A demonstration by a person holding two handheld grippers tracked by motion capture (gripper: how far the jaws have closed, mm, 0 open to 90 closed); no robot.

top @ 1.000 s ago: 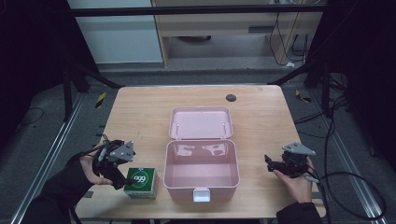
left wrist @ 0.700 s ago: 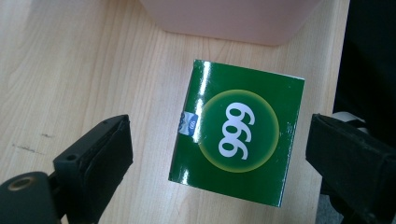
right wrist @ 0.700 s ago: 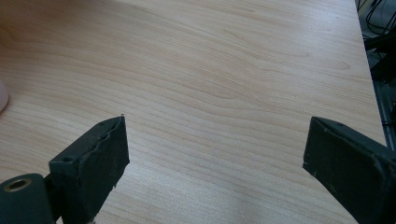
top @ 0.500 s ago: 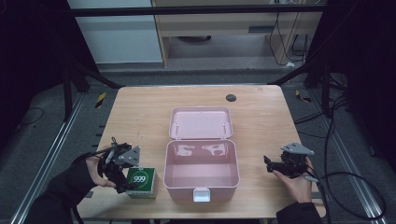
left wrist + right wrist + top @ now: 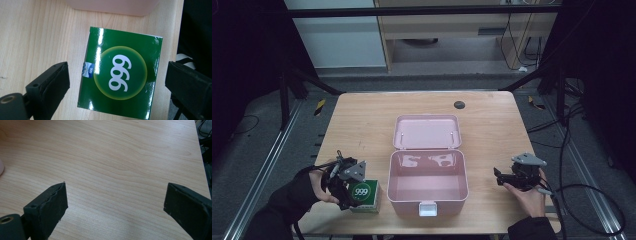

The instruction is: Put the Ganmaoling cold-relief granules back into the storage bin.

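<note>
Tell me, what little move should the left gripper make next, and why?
Probably close on the green box. The left gripper hangs right over it, its fingers wide open on either side and not touching it. The pink case beside it stands open, so a grip would likely let the box go in.

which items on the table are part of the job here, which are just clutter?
In play:
- green 999 box, between the open left claw jaws, untouched
- pink case, lid open, beside the box

Lying about:
- small dark disc at the table's far edge
- right claw open over bare wood
</note>
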